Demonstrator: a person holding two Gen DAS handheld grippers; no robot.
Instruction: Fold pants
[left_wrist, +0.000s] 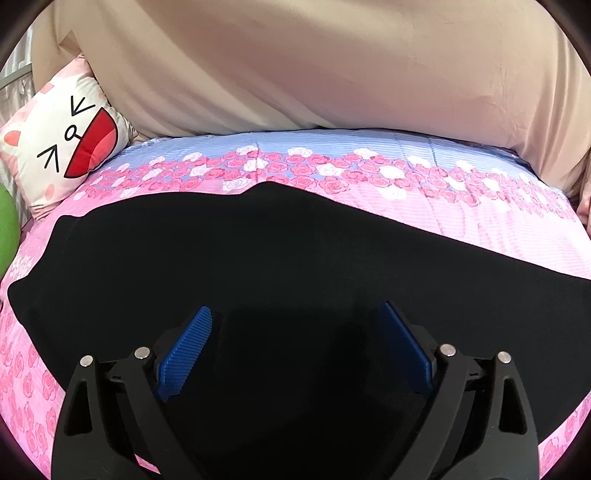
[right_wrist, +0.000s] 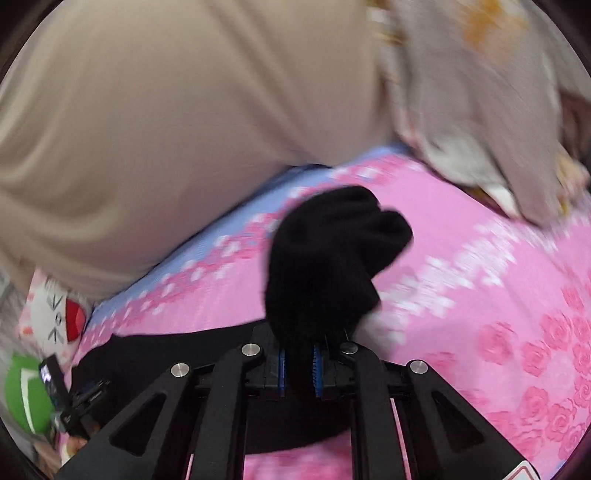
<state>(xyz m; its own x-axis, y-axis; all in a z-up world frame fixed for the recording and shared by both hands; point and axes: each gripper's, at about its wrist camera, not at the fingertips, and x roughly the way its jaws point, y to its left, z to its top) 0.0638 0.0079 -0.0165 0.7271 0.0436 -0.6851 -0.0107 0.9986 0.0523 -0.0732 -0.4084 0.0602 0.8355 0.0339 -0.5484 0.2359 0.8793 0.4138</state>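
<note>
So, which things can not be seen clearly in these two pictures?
- Black pants: in the left wrist view, folds and seams vanish in the dark cloth, and the open left tool covers the near edge.
- Pants end in the right tool: right wrist view, blurred; leg or waist unclear.
- Cat pillow: partly behind beige cloth.

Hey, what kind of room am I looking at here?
Probably a bedroom: the black pants lie on a bed's pink rose-print quilt, with a cat-face pillow at its edge.

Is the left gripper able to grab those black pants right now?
Probably yes: the left gripper is open with the black pants spread flat directly beneath and ahead of its fingers, nothing lying between them.
</note>
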